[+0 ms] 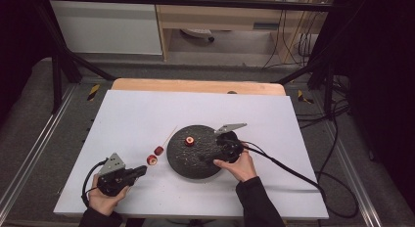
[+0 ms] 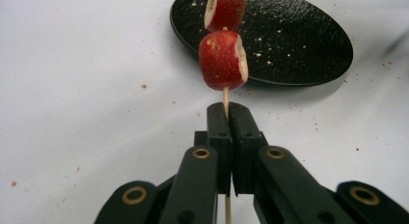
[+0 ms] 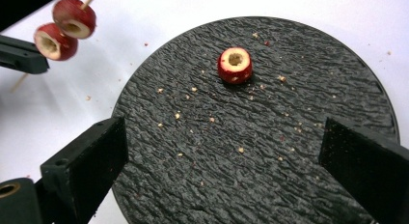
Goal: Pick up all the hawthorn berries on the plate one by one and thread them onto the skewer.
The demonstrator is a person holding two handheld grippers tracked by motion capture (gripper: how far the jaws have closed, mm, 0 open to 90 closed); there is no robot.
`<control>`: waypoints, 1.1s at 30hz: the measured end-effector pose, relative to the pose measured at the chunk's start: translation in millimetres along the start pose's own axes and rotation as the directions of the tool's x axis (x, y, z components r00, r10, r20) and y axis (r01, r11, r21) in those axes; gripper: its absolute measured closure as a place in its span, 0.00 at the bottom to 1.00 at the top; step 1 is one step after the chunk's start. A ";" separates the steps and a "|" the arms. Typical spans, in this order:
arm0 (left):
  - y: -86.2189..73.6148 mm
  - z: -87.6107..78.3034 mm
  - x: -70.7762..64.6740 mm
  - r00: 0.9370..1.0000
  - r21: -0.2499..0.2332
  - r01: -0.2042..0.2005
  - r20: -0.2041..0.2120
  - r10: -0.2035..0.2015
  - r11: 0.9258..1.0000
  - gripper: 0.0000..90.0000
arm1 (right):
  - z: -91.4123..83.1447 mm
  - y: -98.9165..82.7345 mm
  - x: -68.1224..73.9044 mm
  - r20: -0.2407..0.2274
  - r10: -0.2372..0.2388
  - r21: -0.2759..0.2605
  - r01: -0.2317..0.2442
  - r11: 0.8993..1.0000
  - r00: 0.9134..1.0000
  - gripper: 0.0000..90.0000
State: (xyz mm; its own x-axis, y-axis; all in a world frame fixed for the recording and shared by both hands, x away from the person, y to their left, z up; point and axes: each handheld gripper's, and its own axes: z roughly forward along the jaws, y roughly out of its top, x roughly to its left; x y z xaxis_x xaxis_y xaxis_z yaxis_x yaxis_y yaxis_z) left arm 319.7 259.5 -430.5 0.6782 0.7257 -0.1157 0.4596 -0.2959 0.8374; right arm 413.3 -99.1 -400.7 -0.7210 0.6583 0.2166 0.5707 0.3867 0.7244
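Two red fruit pieces (image 2: 223,60) already sit on the skewer (image 2: 225,96), one behind the other, and a third fruit piece (image 3: 235,64) waits on the black plate (image 3: 337,89), so we judge the threading to be about two thirds done, going by the pieces we can see.

We hold the skewer in our left gripper (image 2: 226,110), whose jaws are pressed together on the thin stick just below the lower piece. Seen from above, that gripper (image 1: 139,170) hovers just off the plate's (image 1: 186,166) left edge, with the loaded skewer (image 1: 164,141) slanting up and away alongside that edge, its bare tip pointing past the plate's far left rim.

Our right gripper (image 3: 224,161) stands wide apart with nothing between its jaws. It hangs over the near side of the plate, facing the loose piece, which lies cored and hollow side up toward the plate's far half, well clear of both jaws. From above, our right hand (image 1: 240,163) rests at the plate's right edge.

What is left, as we read it: take the last piece off the plate, line its hole up with the skewer's tip, and slide it down next to the other two. Crumbs scattered on the plate are of no concern.
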 end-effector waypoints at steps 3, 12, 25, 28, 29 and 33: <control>-2.6 -0.1 1.6 1.000 0.010 -0.005 -0.003 0.005 1.000 0.98 | 3.2 5.3 1.0 0.007 -0.011 0.037 0.010 0.999 1.000 0.04; -4.7 -3.4 6.6 1.000 0.001 0.009 -0.013 -0.009 1.000 0.98 | 15.6 22.6 -0.1 0.043 -0.045 0.113 0.040 0.993 0.998 0.04; -5.1 -3.7 8.7 1.000 0.002 0.007 -0.019 -0.007 1.000 0.98 | 43.6 53.5 2.6 0.072 -0.058 0.186 0.043 0.982 0.996 0.09; -5.1 -3.5 8.8 1.000 0.003 0.008 -0.020 -0.008 1.000 0.98 | 51.0 59.9 3.0 0.072 -0.061 0.206 0.045 0.977 0.995 0.13; -5.1 -3.7 9.0 1.000 0.004 0.007 -0.021 -0.007 1.000 0.98 | 53.5 61.6 3.0 0.071 -0.062 0.212 0.046 0.976 0.995 0.14; -5.2 -3.3 8.7 1.000 0.004 0.007 -0.020 -0.006 1.000 0.98 | 62.7 67.9 2.0 0.100 -0.055 0.251 0.029 0.968 0.993 0.19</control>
State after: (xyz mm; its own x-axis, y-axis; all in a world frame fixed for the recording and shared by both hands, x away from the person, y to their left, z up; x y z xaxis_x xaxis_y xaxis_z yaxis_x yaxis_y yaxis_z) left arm 321.3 269.4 -434.0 0.6638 0.7397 -0.1105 0.4663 -0.2937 0.8345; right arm 475.3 -31.0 -392.1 -0.7084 0.6972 0.1096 0.6303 0.5552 0.5427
